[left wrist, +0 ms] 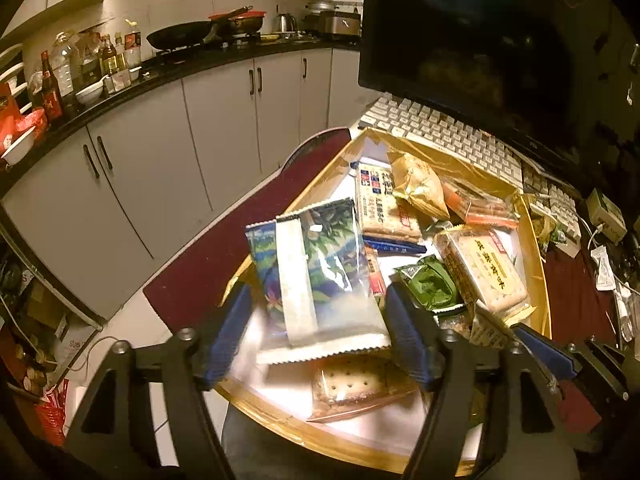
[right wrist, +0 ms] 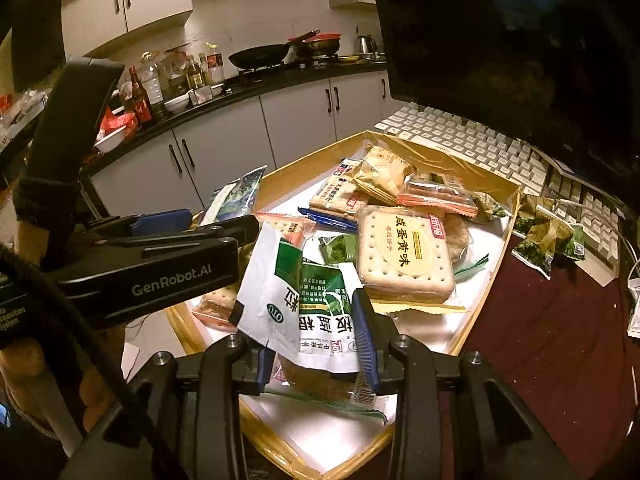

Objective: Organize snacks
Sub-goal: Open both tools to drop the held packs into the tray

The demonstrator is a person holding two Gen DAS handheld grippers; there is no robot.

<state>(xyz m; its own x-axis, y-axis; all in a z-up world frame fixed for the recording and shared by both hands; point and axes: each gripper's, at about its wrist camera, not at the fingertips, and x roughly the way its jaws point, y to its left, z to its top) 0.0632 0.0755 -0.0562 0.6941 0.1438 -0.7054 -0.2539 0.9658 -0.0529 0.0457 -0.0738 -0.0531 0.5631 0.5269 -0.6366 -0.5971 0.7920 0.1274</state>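
The left gripper (right wrist: 160, 220) carries the lettering "GenRobot.AI" on its black side, readable only from the right wrist view. In that view the right gripper (right wrist: 316, 344) has a white and green packet (right wrist: 304, 304) between its blue pads, printed with Chinese characters and a small "OTO" oval; whether the pads press it I cannot tell. Beyond it, in the wooden tray (right wrist: 508, 236), lies a cracker pack (right wrist: 404, 256) with a yellow oval label (Chinese characters again).

The left wrist view shows the left gripper (left wrist: 318, 320) angled down over the tray (left wrist: 320, 176), jaws spread, a blue and green leaf-printed packet (left wrist: 316, 272) standing between the fingers and touching neither pad clearly. Under it lies a clear-wrapped cracker (left wrist: 352, 384). A white keyboard (left wrist: 448, 136) sits behind the tray, below a dark monitor (left wrist: 480, 32).
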